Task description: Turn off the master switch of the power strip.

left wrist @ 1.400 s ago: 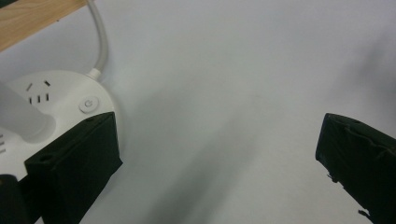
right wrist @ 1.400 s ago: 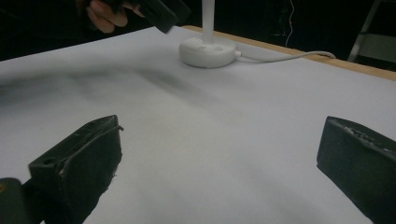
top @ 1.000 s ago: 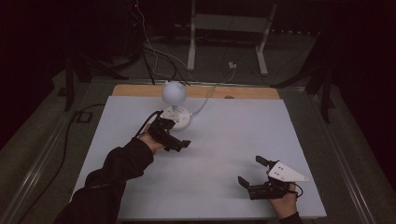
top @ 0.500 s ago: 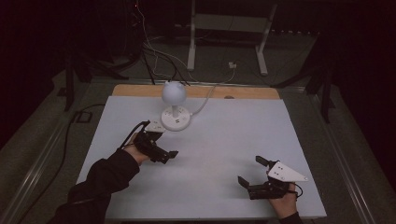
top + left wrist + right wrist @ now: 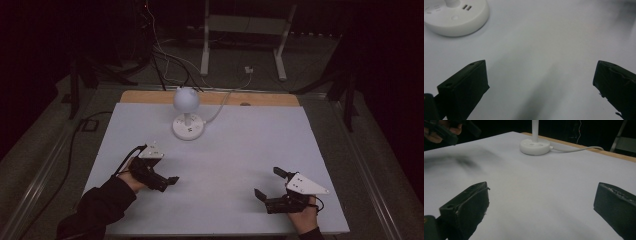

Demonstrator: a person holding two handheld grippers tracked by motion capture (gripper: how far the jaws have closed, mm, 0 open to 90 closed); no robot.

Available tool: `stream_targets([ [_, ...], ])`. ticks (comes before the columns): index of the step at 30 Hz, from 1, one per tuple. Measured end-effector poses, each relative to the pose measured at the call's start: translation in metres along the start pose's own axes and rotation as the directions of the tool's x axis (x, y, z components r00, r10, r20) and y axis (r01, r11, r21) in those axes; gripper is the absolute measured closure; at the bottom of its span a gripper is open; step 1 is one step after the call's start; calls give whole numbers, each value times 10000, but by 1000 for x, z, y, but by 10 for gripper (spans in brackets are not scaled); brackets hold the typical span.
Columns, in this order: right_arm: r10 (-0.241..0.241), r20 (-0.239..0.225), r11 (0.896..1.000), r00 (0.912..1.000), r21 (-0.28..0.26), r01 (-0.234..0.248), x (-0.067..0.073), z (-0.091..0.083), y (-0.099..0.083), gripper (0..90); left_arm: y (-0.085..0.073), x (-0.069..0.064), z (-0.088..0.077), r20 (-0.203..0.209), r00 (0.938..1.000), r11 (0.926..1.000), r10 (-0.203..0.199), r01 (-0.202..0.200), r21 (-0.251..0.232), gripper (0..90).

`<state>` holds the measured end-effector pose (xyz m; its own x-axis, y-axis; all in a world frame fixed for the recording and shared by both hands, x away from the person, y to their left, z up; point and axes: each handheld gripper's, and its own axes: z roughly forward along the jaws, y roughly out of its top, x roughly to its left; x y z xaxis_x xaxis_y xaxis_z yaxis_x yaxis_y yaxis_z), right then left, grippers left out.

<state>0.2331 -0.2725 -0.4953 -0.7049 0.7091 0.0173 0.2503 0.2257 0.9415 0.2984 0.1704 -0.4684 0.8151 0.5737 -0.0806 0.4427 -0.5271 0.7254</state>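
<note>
One globe desk lamp [image 5: 186, 114] stood on the table [image 5: 240, 150]; two tongs, left [image 5: 167, 182] and right [image 5: 267, 186], both released, empty.

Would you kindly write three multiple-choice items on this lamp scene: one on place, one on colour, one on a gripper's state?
1. Where does the lamp stand?
A. far half of the table
B. near right corner
C. on the floor

2. What colour is the lamp's base?
A. red
B. white
C. black

3. How are the left gripper fingers?
A. shut on the lamp
B. shut on a cable
C. open, holding nothing

Key: 1 A, the high view shows it near the far edge; 2 B, the left gripper view shows white; 3 C, bare table shows between them.
</note>
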Motion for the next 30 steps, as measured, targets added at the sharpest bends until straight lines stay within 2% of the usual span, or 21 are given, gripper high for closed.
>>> stream_targets([
  [3, 11, 4, 10000, 10000, 10, -11, 0, 0, 0, 0, -9, -2, -3, -8, 10000, 9999, -27, 27, -127, 4],
  [10, -15, -17, 10000, 10000, 37, 15, 0, 1, 0, 0, -27, -5, -7, 12, 10000, 10000, 95, -95, -12, 4],
  [19, -1, -24, 10000, 10000, 80, 1, 0, 1, -1, 0, -48, -3, -16, -45, 9999, 9998, -131, 130, -146, 4],
  [23, -13, -12, 9999, 10000, 130, 13, 0, 1, -1, 0, -58, -3, -19, -30, 9998, 9992, -182, 181, -366, 4],
  [30, -40, -18, 9999, 10000, 122, 40, -1, 1, -1, 0, -75, -3, -26, -238, 9997, 9983, 2, -16, -587, 4],
])
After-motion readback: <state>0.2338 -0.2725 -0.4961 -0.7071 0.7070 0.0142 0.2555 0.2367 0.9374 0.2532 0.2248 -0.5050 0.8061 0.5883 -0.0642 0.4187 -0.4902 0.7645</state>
